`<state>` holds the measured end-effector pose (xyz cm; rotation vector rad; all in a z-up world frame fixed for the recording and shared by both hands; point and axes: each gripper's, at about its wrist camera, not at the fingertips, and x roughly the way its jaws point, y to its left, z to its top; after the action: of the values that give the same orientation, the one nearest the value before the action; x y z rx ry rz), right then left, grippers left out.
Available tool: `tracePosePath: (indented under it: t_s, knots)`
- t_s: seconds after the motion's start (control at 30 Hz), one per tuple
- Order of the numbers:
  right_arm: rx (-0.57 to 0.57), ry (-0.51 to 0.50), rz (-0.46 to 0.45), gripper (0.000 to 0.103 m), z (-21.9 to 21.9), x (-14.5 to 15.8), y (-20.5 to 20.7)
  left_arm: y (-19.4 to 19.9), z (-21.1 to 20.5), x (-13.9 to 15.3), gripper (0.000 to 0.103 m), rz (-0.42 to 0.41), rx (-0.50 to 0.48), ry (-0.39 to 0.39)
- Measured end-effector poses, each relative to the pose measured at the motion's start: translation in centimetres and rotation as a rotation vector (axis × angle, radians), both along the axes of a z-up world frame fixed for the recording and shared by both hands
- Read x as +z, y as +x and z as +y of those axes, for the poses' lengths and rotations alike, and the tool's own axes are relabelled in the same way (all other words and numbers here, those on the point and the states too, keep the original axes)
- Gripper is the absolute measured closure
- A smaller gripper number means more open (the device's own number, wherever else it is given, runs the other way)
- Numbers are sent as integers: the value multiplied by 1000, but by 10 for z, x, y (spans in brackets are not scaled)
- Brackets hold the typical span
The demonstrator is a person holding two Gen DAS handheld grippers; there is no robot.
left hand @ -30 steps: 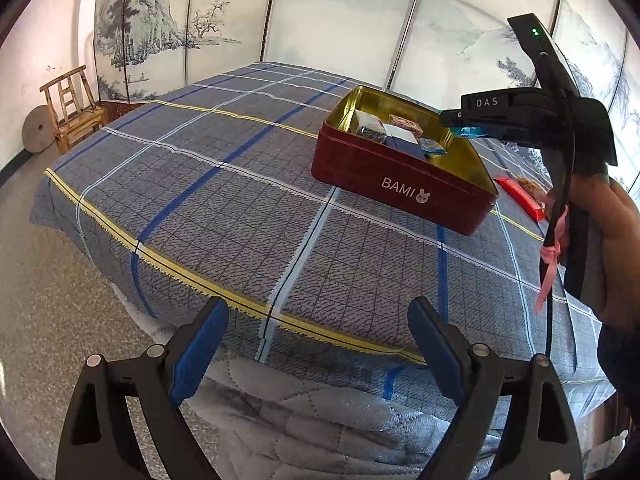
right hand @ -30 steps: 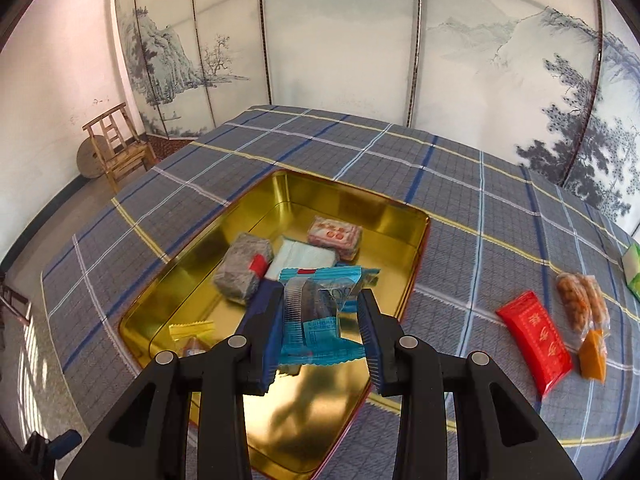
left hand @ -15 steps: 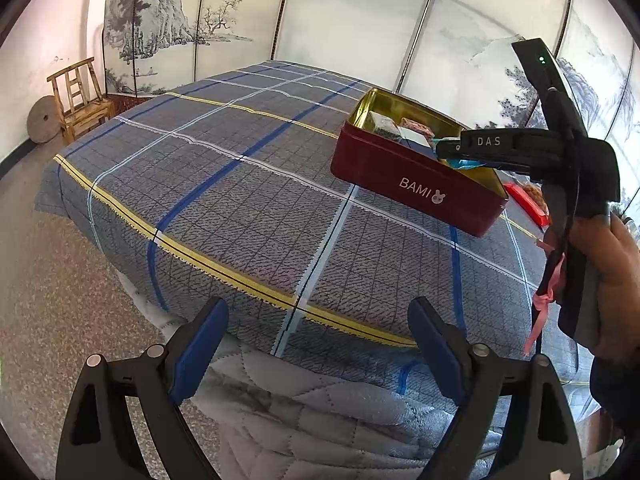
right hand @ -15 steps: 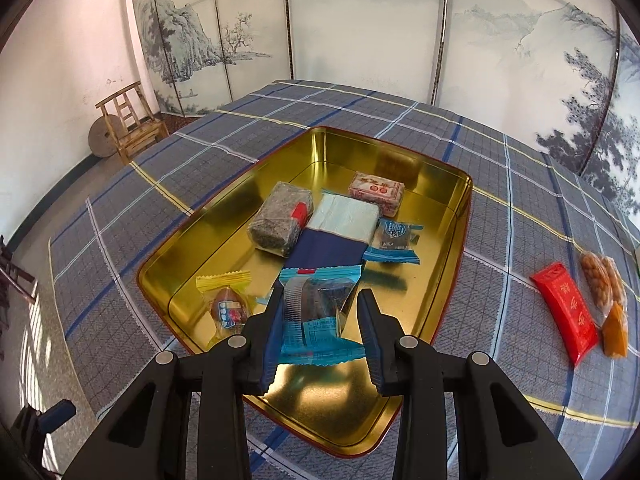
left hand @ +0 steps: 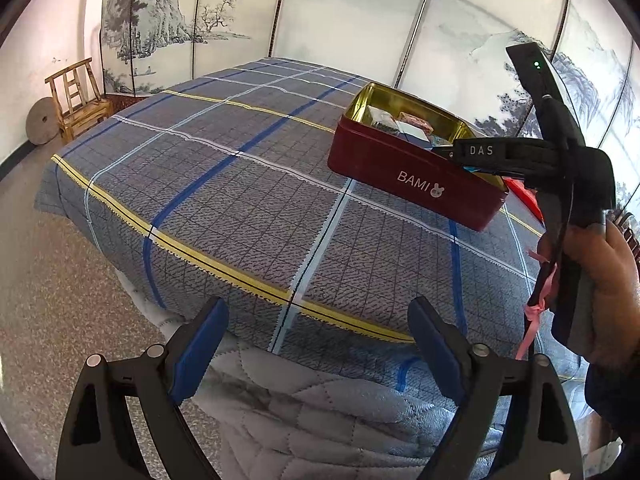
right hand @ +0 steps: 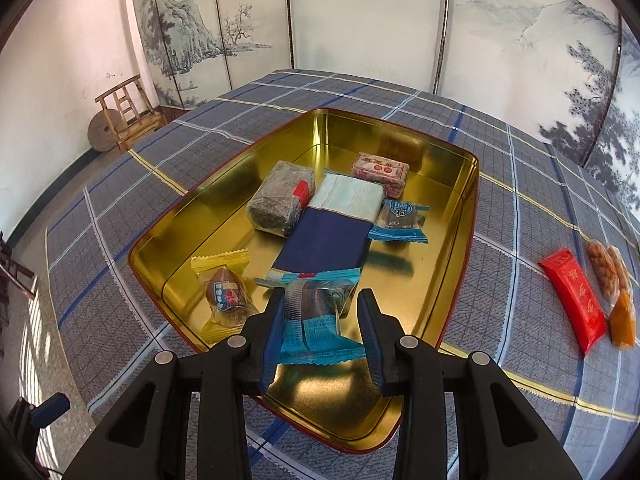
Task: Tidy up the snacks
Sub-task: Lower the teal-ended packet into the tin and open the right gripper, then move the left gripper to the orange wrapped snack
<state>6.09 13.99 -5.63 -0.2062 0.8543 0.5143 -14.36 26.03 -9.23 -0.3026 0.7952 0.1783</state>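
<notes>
My right gripper [right hand: 320,312] is shut on a blue-wrapped snack [right hand: 318,320], held just above the near end of the open red tin [right hand: 468,216] with its gold inside. Several snacks lie in the tin: a yellow-wrapped sweet [right hand: 224,288], a dark block [right hand: 280,198], a blue and white packet [right hand: 336,228], a red-printed cake [right hand: 380,168] and a small blue-wrapped snack [right hand: 400,220]. In the left wrist view the tin [left hand: 404,178] sits on the bed with the right gripper [left hand: 472,156] over its near corner. My left gripper [left hand: 316,344] hangs open off the bed's near edge, holding nothing.
A red packet [right hand: 572,300], a bag of nuts [right hand: 606,268] and an orange packet [right hand: 622,322] lie on the checked bedspread [left hand: 224,200] right of the tin. A wooden chair [left hand: 76,100] and a stone disc [left hand: 42,120] stand by the far-left wall. Painted screens line the back.
My right gripper has sunk with the blue-wrapped snack, closer to the tin's floor and toward its near end. The left gripper has stayed in place.
</notes>
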Motion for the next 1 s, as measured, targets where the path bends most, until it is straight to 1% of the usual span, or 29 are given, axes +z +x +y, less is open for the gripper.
tracePosePath:
  t_s: [0.3, 0.33, 0.4, 0.43, 0.5, 0.53, 0.57, 0.63, 0.67, 0.73, 0.8, 0.87, 0.9, 0.97, 1.0]
  knots:
    - [10, 7, -14, 65, 0, 0, 0, 0, -3, 2, 14, 7, -3, 16]
    - [17, 15, -10, 64, -1, 0, 0, 0, -4, 2, 14, 7, -2, 18]
    - [34, 48, -2, 57, -3, 2, 0, 0, -4, 4, 14, 5, 1, 26]
    - [38, 71, -9, 49, -7, 7, -1, -1, -5, 6, 14, 0, 3, 32]
    - [38, 146, -73, 47, -23, 26, -7, -1, -7, 12, 14, -18, 5, 50]
    - [30, 170, -114, 40, -34, 37, -10, -1, -10, 16, 14, -29, -2, 70]
    - [15, 183, -160, 27, -49, 48, -13, 0, -13, 21, 14, -41, -11, 92]
    - [-30, 181, -235, 10, -83, 61, -14, 3, -21, 32, 14, -68, -36, 113]
    - [-67, 171, -254, 9, -104, 64, -11, 8, -26, 37, 14, -77, -57, 111]
    - [-172, 146, -258, 9, -154, 61, 2, 20, -42, 49, 14, -95, -111, 104]
    - [-317, 106, -260, 9, -213, 51, 18, 36, -65, 61, 14, -121, -187, 107]
    - [-491, 50, -243, 9, -277, 36, 34, 56, -95, 74, 13, -143, -276, 106]
    - [-570, 36, -234, 9, -311, 27, 39, 67, -110, 78, 13, -146, -314, 89]
    - [-712, 21, -196, 9, -370, 13, 46, 93, -144, 89, 11, -145, -408, 37]
    - [-773, 36, -178, 9, -398, 6, 45, 107, -163, 94, 10, -148, -442, 38]
